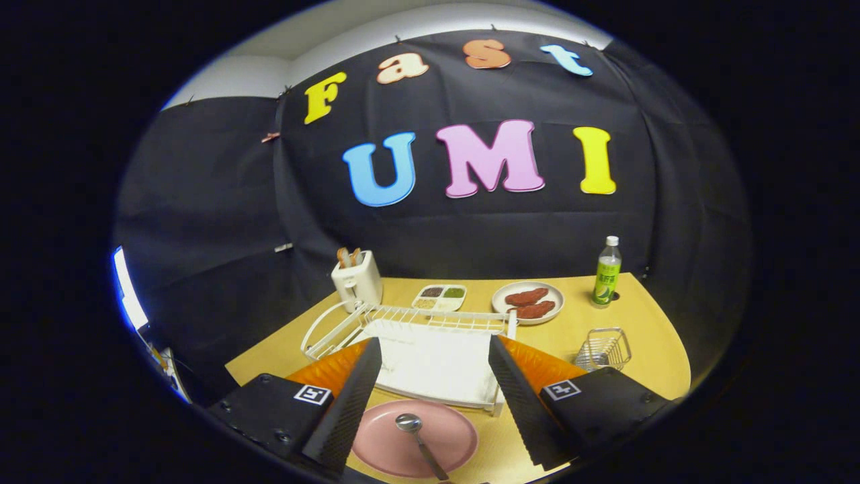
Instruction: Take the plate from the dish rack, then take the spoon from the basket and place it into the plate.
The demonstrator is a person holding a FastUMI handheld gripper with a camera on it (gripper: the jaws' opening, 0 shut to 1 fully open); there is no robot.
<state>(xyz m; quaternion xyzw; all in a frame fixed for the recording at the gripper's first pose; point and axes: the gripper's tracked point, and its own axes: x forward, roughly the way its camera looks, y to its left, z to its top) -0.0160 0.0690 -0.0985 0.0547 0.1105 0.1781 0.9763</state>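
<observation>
A pink plate [416, 438] lies flat on the wooden table, close in between my two fingers. A metal spoon [418, 438] rests in it, bowl toward the rack and handle pointing back at me. My gripper [435, 349] hovers above the plate, open wide, with nothing between its fingers. Just beyond the plate stands the white dish rack [410, 336] with a white mat on its tray. The small wire basket [605, 349] sits on the table to the right of the rack, beyond the right finger.
Behind the rack stand a white toaster [357, 279] with bread in it, a divided dish of condiments [440, 296] and a white plate of reddish food [528, 302]. A green bottle [607, 271] stands at the table's far right. A lit screen [129, 288] is off to the left.
</observation>
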